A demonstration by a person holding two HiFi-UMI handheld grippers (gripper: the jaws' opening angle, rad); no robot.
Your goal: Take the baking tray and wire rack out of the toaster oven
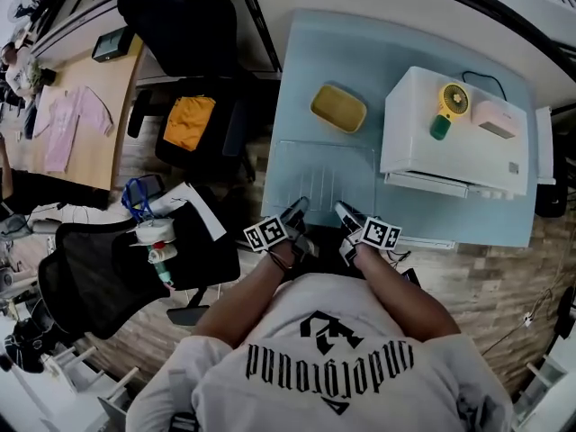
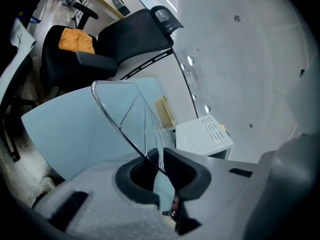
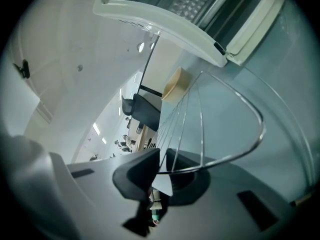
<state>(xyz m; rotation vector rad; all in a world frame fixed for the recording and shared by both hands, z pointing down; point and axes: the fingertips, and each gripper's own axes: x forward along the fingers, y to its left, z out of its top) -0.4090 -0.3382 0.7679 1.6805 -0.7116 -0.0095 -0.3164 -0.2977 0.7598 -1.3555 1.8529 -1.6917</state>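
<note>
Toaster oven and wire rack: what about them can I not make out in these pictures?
Toaster oven inside: head view, hidden by its own top; right gripper view, mostly cut off by the top edge.
Wire rack resting on the table or not: head view, wires too thin.

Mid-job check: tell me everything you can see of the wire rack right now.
The rack is a thin, shiny metal frame with rounded corners and slim parallel bars, and it is empty. It is out of the oven, about flat over the blue table, with the yellow tray just beyond it. The left tongs and right tongs pinch its near edge. Whether it rests on the table can't be told.
</note>
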